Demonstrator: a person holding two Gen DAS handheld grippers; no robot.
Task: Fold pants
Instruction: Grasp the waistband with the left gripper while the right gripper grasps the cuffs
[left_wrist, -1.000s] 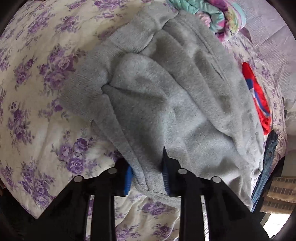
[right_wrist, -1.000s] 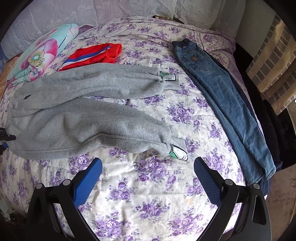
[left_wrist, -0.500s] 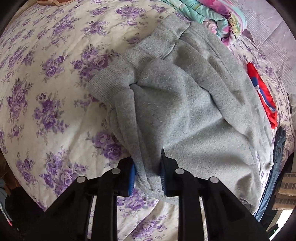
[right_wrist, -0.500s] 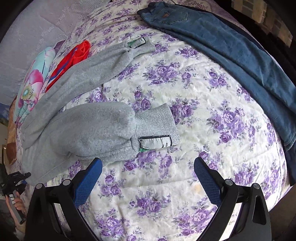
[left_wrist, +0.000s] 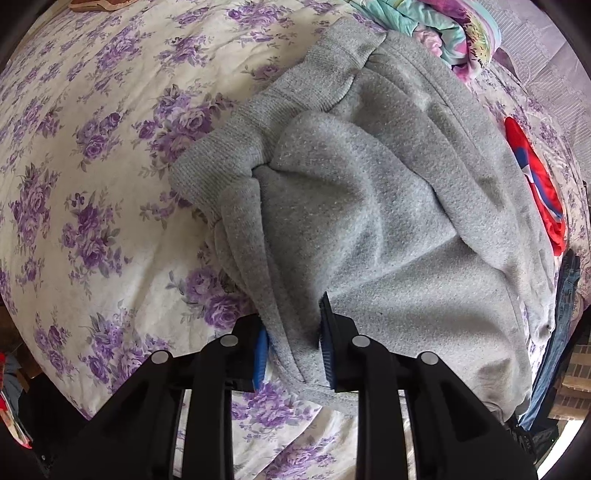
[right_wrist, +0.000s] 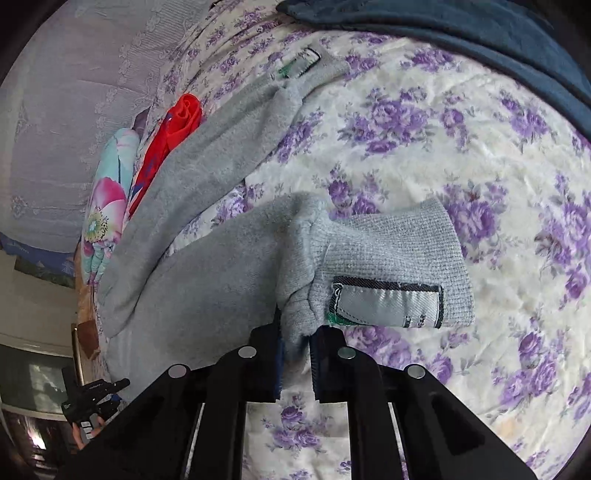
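Grey sweatpants (left_wrist: 388, 229) are lying spread across the bed, waist end near the left gripper (left_wrist: 295, 343), legs running off toward the right gripper (right_wrist: 297, 365). Left wrist view is showing the waistband (left_wrist: 258, 122) bunched and folded over, and the left gripper is pinching a ridge of grey fabric at the waist edge between its blue pads (left_wrist: 327, 343). That view is not showing the cuffs; the right wrist view is giving them: the near cuff (right_wrist: 399, 251) with a sewn label (right_wrist: 384, 302) is lying flat on the sheet, the far cuff (right_wrist: 299, 62) with its own label sitting further up. The right gripper's jaws are closing, with the gathered fabric just behind the near cuff squeezed between them. The right view is also catching the left gripper small at lower left, a hand (right_wrist: 85, 432) on it. The floral bedsheet (left_wrist: 92, 184), white with purple roses, is covering the whole bed. A red garment (left_wrist: 535, 192) is lying just beyond the sweatpants, blue jeans (right_wrist: 461, 37) are stretched along the far side, and a flowered pillow (right_wrist: 107, 206) is sitting by the lace-patterned headboard cover (right_wrist: 74, 92). A brick wall (left_wrist: 576, 384) is showing at the bed's edge in the left view.
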